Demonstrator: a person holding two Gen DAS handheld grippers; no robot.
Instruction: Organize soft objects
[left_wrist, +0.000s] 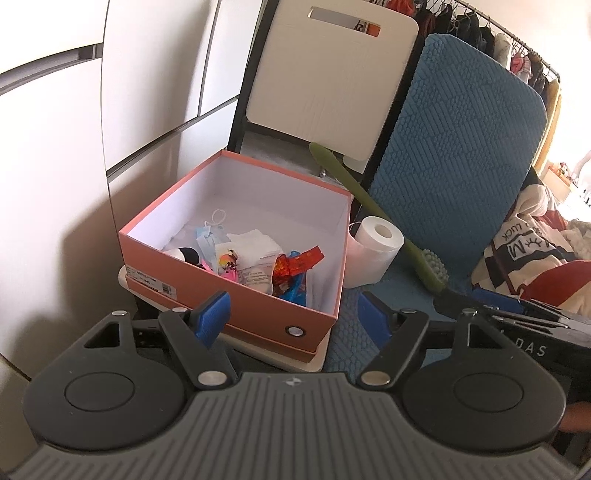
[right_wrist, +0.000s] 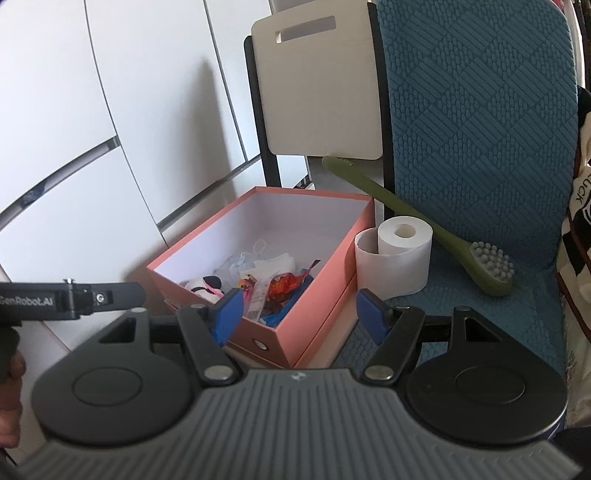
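Observation:
An open salmon-pink box (left_wrist: 258, 302) (right_wrist: 317, 306) sits on its lid and holds several soft items: face masks (left_wrist: 208, 236), white tissues (left_wrist: 258, 242), a black-and-white plush (left_wrist: 184, 254) (right_wrist: 207, 284) and orange wrappers (left_wrist: 295, 264) (right_wrist: 284, 286). A toilet paper roll (left_wrist: 375, 247) (right_wrist: 397, 254) stands right of the box on the blue chair seat (right_wrist: 517, 314). My left gripper (left_wrist: 293, 314) is open and empty just before the box's near corner. My right gripper (right_wrist: 299, 314) is open and empty over the box's near end.
A green long-handled brush (left_wrist: 406, 243) (right_wrist: 443, 236) leans on the blue chair back (left_wrist: 461, 147). A beige board (left_wrist: 325, 81) (right_wrist: 317, 92) stands behind the box. White cabinet doors (right_wrist: 110, 129) are at left. A printed cloth (left_wrist: 524, 254) lies at right.

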